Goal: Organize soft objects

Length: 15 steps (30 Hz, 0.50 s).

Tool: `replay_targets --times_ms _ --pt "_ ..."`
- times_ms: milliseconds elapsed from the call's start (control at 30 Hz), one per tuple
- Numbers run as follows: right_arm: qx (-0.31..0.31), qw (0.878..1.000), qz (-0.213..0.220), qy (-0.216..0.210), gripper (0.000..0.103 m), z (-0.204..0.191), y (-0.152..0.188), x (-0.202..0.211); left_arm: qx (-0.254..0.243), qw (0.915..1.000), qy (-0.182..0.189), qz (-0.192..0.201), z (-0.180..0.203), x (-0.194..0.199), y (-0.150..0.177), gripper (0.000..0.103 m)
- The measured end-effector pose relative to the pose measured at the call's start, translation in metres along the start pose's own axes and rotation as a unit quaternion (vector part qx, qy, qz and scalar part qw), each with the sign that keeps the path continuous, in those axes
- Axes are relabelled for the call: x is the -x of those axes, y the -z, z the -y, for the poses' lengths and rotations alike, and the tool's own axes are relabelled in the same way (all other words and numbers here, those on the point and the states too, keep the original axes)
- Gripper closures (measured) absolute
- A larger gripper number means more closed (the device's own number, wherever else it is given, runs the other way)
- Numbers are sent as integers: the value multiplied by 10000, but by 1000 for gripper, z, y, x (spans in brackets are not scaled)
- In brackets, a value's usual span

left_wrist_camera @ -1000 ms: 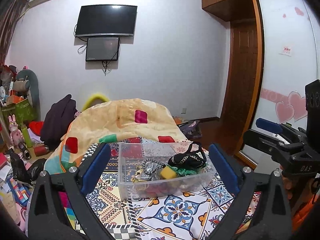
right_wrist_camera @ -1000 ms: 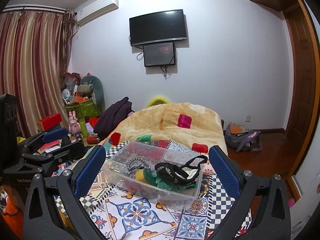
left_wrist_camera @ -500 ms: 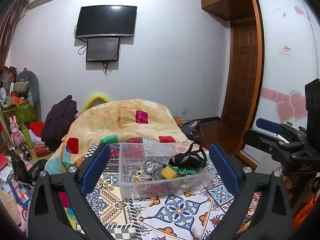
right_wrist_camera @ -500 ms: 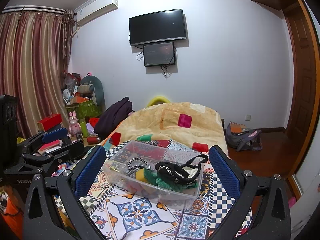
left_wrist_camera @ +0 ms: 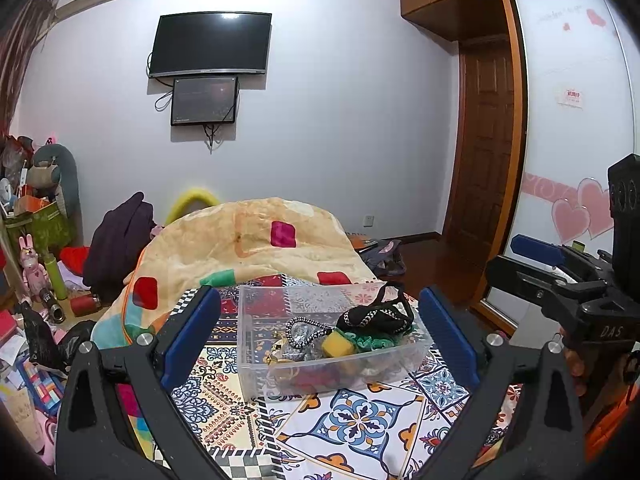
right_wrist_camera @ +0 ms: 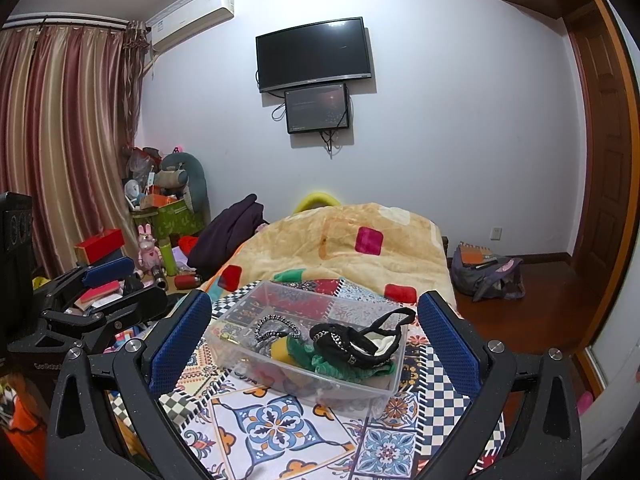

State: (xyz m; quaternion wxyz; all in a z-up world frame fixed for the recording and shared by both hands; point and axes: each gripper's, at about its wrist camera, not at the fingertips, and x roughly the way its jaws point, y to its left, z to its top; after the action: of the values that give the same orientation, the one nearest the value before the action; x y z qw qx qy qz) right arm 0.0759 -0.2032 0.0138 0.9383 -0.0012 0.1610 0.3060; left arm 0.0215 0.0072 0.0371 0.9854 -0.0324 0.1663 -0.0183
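Note:
A clear plastic bin [left_wrist_camera: 256, 368] [right_wrist_camera: 384, 388] stands on the patterned bed cover. In it lie a black strappy garment [left_wrist_camera: 374, 316] [right_wrist_camera: 352, 344], a green cloth [left_wrist_camera: 370, 340] [right_wrist_camera: 304, 354], a yellow sponge [left_wrist_camera: 338, 346] [right_wrist_camera: 279, 349] and a black-and-white braided band [left_wrist_camera: 308, 330] [right_wrist_camera: 272, 326]. My left gripper [left_wrist_camera: 320, 336] is open and empty, held above the bed just short of the bin. My right gripper [right_wrist_camera: 314, 340] is open and empty, also just short of the bin. Each gripper shows in the other's view, the right one [left_wrist_camera: 560, 280] and the left one [right_wrist_camera: 96, 304].
A beige quilt [left_wrist_camera: 256, 248] [right_wrist_camera: 348, 248] is heaped behind the bin. Clutter, toys and boxes [right_wrist_camera: 160, 232] crowd the floor on the left. A bag [right_wrist_camera: 486, 276] lies on the wooden floor by the door on the right.
Both views have shifted only slightly; the bin and its contents stay in place. Both grippers remain open.

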Motion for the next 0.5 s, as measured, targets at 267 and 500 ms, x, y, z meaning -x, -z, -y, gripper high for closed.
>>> replay_targets --times_ms 267,500 --pt "0 10000 -1 -1 0 0 0 0 -1 10000 7 -1 -2 2 1 1" --pt "-4 10000 -2 -1 0 0 0 0 -10 10000 7 0 -2 3 0 1"
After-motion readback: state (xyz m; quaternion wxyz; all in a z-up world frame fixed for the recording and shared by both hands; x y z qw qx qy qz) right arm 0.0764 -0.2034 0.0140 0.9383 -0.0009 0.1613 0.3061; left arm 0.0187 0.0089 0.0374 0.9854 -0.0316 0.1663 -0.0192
